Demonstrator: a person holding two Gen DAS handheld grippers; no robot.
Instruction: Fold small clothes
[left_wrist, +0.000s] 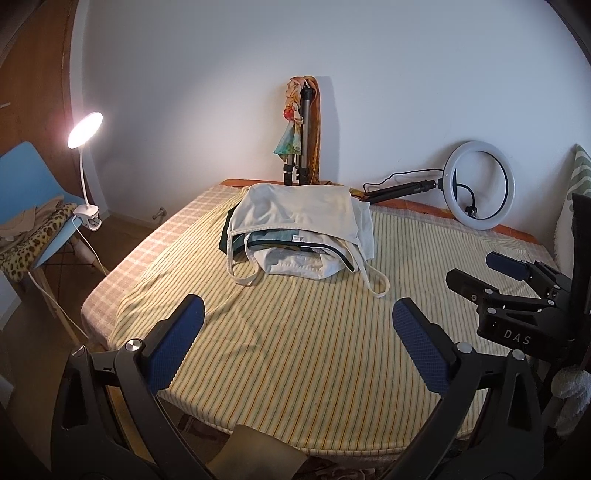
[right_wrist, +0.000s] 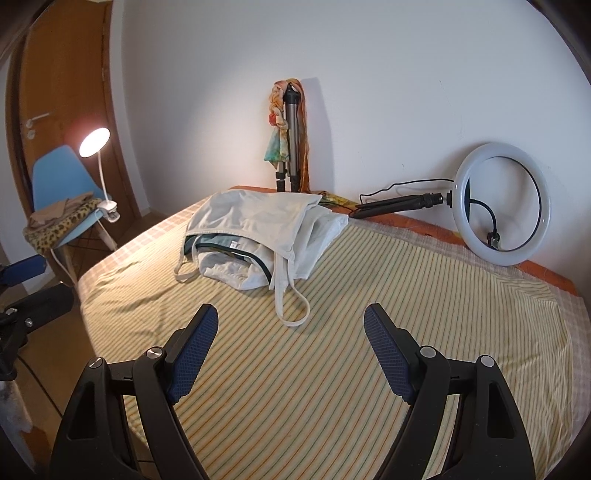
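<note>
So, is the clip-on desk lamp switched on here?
On. The lamp head glows bright in both views and throws warm light on the wall beside it.

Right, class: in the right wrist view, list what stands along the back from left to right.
Blue plastic chair → lit white clip-on lamp → grey folded tripod draped with a colourful scarf → white ring light.
</note>
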